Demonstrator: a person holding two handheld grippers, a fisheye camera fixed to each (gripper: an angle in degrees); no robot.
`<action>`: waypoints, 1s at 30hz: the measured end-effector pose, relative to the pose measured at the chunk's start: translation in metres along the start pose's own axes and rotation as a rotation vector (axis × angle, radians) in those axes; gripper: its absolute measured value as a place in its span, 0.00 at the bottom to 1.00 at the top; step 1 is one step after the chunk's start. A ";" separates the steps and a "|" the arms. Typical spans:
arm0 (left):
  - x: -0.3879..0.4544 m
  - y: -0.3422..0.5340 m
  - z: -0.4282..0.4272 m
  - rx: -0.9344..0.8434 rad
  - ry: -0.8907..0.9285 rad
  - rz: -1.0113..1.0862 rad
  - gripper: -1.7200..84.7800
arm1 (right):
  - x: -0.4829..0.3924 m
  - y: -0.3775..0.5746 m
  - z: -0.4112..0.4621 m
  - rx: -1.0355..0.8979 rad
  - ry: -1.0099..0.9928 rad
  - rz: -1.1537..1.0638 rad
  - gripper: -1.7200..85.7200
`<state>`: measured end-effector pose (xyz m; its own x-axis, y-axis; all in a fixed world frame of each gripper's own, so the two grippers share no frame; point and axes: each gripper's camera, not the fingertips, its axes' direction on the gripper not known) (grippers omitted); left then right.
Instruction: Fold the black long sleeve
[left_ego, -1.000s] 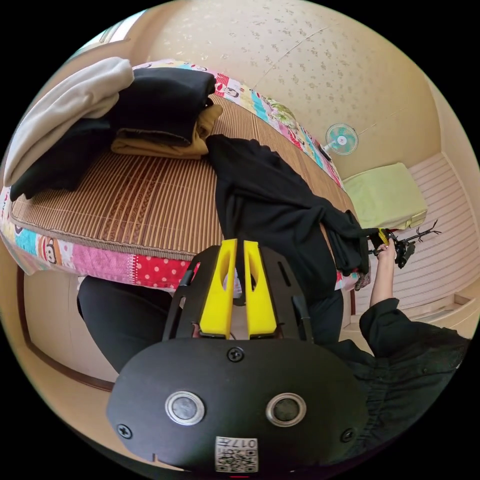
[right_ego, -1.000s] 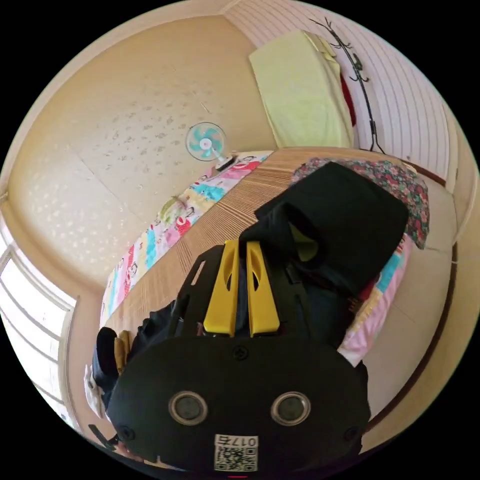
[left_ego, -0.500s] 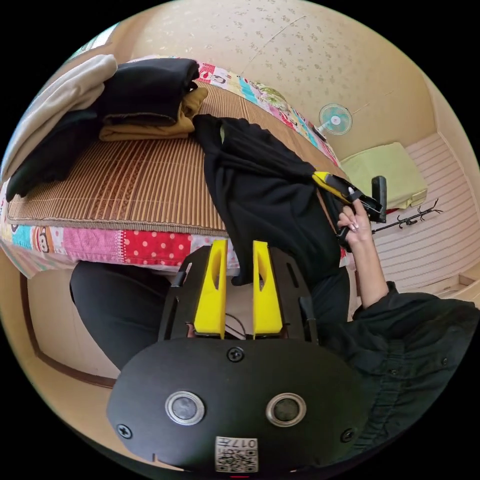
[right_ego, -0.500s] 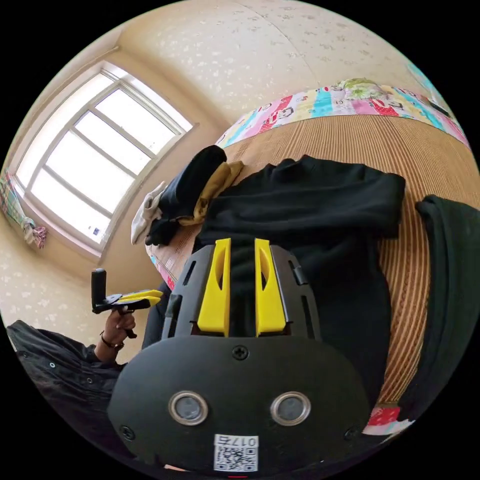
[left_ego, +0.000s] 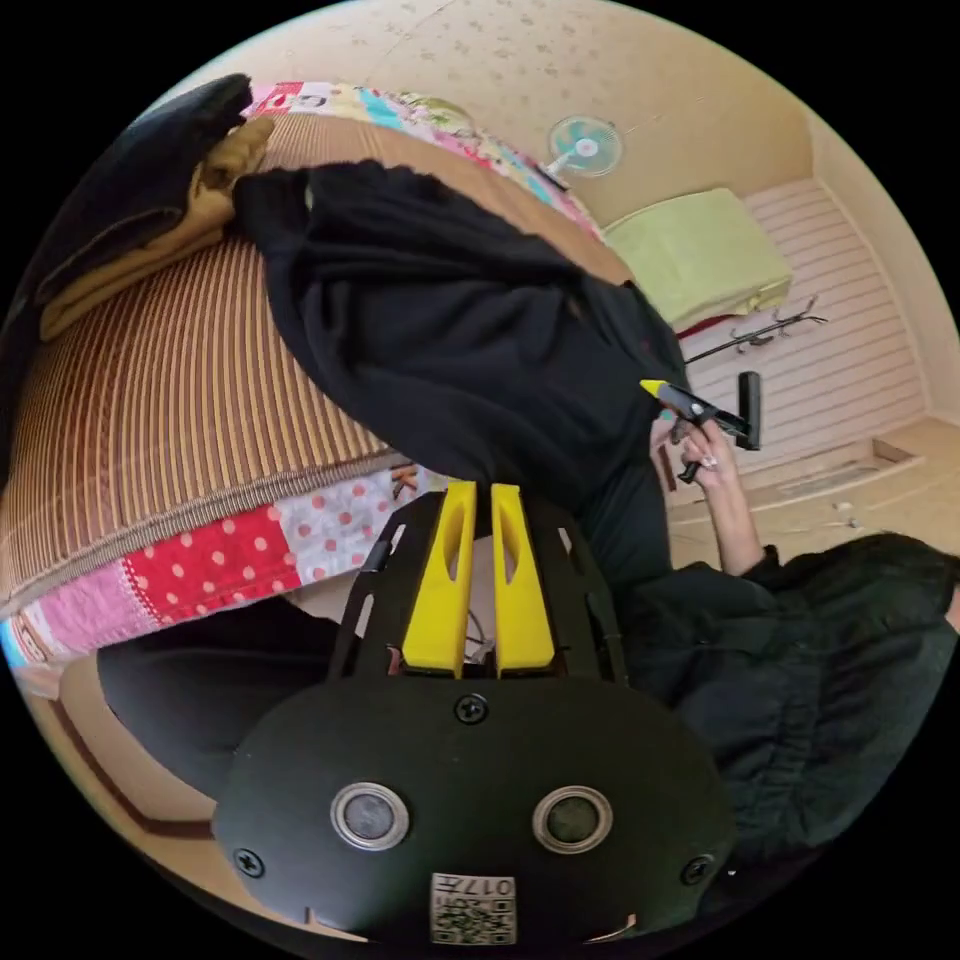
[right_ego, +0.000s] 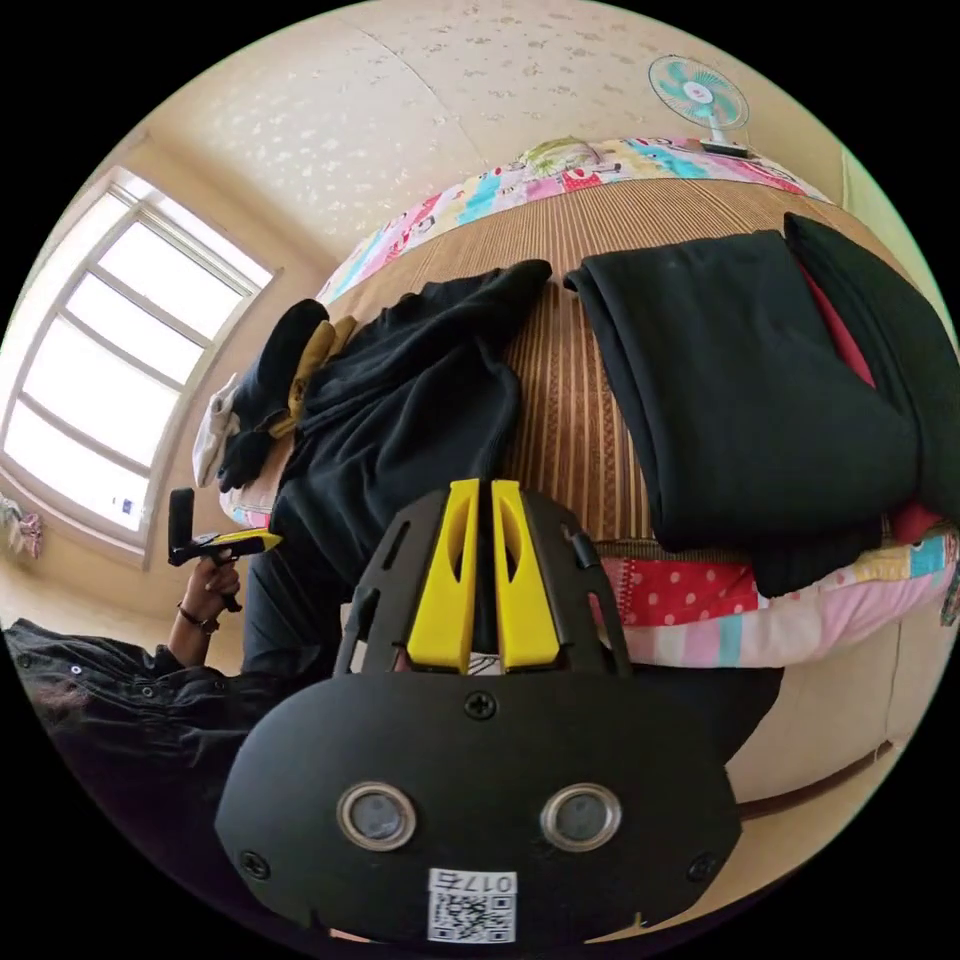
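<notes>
Shirt (left_ego: 440, 330) lies bunched on the bed (left_ego: 170, 400), hem overhanging. Left claw (left_ego: 478, 500) and right claw (right_ego: 478, 497) both clenched on the hem; uneven pull risks dragging it off.

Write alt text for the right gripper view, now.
A black long sleeve lies rumpled on a woven mat covering a bed, hanging over its near edge, with folded dark clothes beside it. The right gripper, yellow jaws nearly together, sits in front; the left gripper shows near a window.
</notes>
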<state>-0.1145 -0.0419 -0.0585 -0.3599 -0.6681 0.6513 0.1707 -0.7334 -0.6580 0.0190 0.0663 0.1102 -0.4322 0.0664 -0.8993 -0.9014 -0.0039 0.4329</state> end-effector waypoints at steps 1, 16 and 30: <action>0.003 -0.011 -0.032 0.051 -0.015 0.008 0.06 | -0.005 -0.012 -0.013 0.028 -0.043 -0.024 0.06; -0.031 -0.011 -0.055 0.231 -0.258 -0.139 0.18 | 0.056 -0.044 0.027 0.034 -0.012 -0.002 0.16; 0.045 0.053 -0.175 0.359 0.467 0.320 0.06 | 0.062 0.001 -0.151 0.176 -0.738 -0.248 0.05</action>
<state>-0.2825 -0.0887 -0.1306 -0.5862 -0.7942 0.1602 0.6002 -0.5585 -0.5725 -0.0119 -0.0805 0.0458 -0.0357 0.6880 -0.7248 -0.9252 0.2513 0.2842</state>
